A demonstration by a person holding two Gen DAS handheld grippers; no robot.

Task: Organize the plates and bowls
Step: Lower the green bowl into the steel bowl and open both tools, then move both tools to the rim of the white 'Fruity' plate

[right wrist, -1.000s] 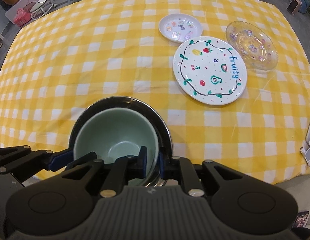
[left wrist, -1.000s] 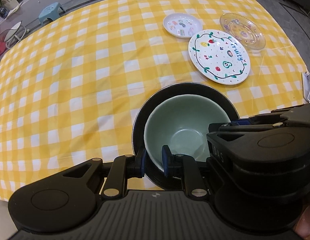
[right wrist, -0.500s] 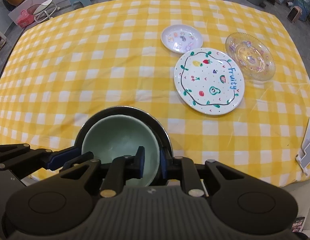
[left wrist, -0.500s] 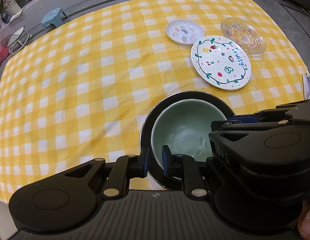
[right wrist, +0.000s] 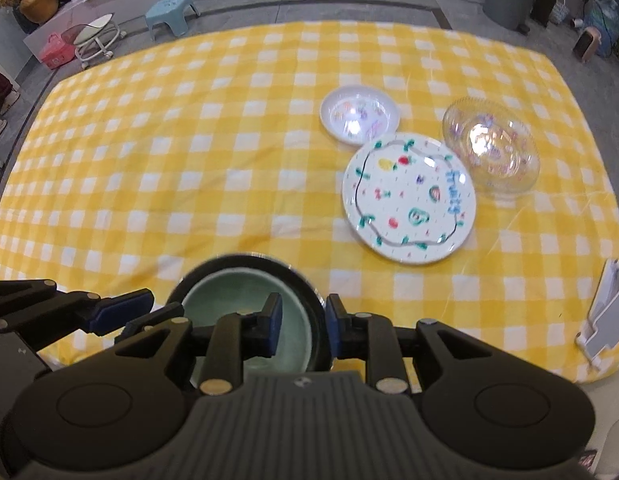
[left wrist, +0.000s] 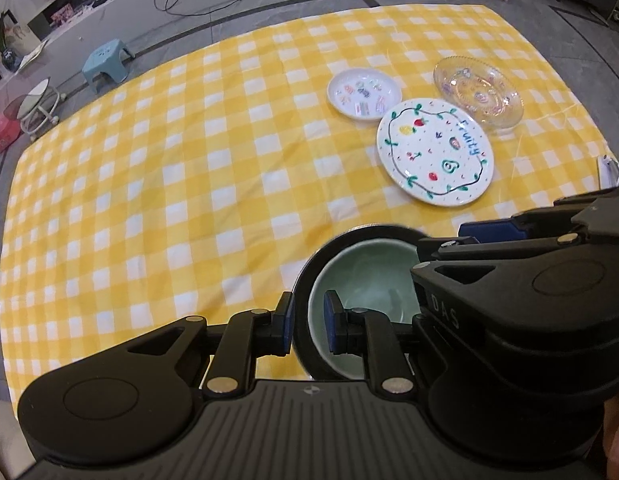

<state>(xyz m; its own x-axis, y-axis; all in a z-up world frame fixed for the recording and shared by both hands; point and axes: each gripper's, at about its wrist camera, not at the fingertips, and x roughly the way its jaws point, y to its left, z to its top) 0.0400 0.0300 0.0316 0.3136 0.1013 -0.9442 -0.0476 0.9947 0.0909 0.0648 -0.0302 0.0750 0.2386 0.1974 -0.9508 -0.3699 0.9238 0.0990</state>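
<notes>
Green bowl (left wrist: 361, 280) nests in black bowl (left wrist: 309, 340) at near table (left wrist: 189, 200) edge. Left tongs (left wrist: 308, 320) straddle both rims; pinch uncertain. Right tongs (right wrist: 303, 322) have just been opening, rims between, pads apparently clear. Risk: left tongs drag the stack off the edge.

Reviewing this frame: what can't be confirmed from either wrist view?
- Near rims of the green bowl and dark bowl: both views, hidden by gripper bodies.
- Whether the left gripper fingers press the rims: unclear.
- Small white plate and clear glass plate patterns: right wrist view, blurred and glared.
- White object: cut off at the edge.
</notes>
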